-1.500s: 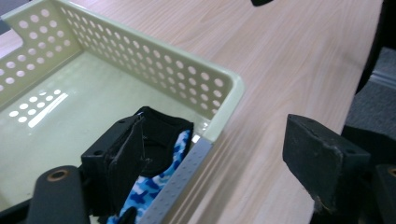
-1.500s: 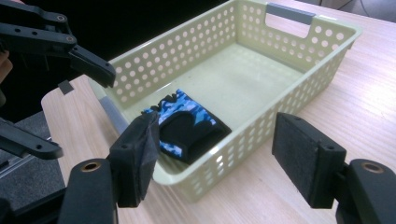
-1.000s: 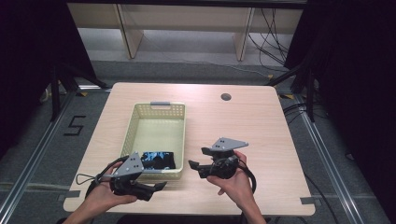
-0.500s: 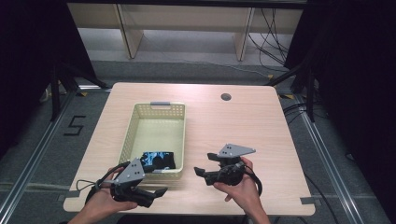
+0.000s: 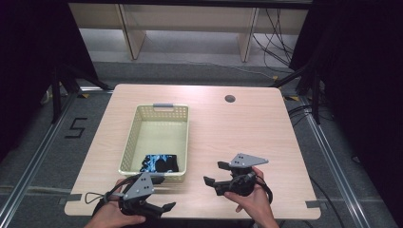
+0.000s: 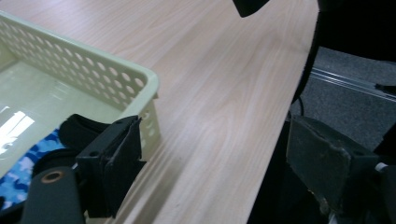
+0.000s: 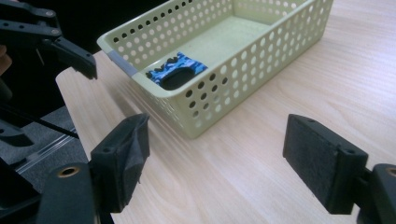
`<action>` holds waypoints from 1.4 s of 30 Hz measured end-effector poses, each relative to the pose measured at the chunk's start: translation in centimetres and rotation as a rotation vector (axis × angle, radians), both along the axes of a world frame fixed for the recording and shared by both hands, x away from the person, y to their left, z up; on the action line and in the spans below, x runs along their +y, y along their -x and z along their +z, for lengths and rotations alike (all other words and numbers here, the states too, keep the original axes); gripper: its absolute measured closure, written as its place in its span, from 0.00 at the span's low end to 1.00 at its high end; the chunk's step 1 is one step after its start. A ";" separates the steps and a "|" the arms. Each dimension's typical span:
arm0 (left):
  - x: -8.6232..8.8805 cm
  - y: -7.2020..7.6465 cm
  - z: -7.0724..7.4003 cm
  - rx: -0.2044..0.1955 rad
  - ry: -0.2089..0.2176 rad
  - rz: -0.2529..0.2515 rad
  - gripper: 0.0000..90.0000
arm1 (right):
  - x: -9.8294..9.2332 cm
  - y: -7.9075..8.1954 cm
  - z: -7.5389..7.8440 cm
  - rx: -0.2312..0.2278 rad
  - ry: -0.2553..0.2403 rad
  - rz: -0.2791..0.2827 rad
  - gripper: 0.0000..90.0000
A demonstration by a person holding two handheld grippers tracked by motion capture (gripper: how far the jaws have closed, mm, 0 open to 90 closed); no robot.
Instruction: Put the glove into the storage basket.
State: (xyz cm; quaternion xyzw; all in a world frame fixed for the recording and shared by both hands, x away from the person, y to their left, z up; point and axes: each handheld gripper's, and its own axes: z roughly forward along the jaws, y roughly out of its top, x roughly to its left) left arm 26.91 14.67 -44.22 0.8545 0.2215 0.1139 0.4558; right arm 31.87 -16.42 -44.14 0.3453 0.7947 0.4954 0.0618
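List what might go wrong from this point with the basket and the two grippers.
1. The left gripper hovers open at the basket and its near corner; a jaw might catch the rim and drag the basket.
2. The blue and black item lies low against the near wall, so it may be awkward to reach.
3. The right gripper, open, is close enough to risk bumping the left.

Basket (image 5: 159, 124), centre left of high view: pale yellow-green plastic, walls dotted with round holes, grey handle strip at far end.

Cloth item (image 5: 160, 163), in basket's near end: blue and light-blue camouflage pattern with black parts.

Table (image 5: 228, 128): light wood grain, pale beige; dark round hole upper right of top.

Left gripper (image 5: 160, 209), lower left: black body, grey three-cornered plate.

Right gripper (image 5: 214, 174), lower centre-right: black, grey plate, black pads.

Floor: dark grey; white "5" mark at left.
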 end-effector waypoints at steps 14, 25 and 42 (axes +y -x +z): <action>-0.2 0.4 -2.3 0.026 -0.012 -0.058 0.17 | -0.9 1.4 -1.7 0.035 -0.011 -0.015 0.23; -0.1 0.7 -4.0 0.066 -0.031 -0.038 0.17 | -1.5 2.3 -2.5 0.035 0.002 -0.018 0.19; 0.3 1.0 -5.0 0.072 -0.048 -0.037 0.17 | -2.2 3.4 -3.5 0.046 0.026 -0.014 0.18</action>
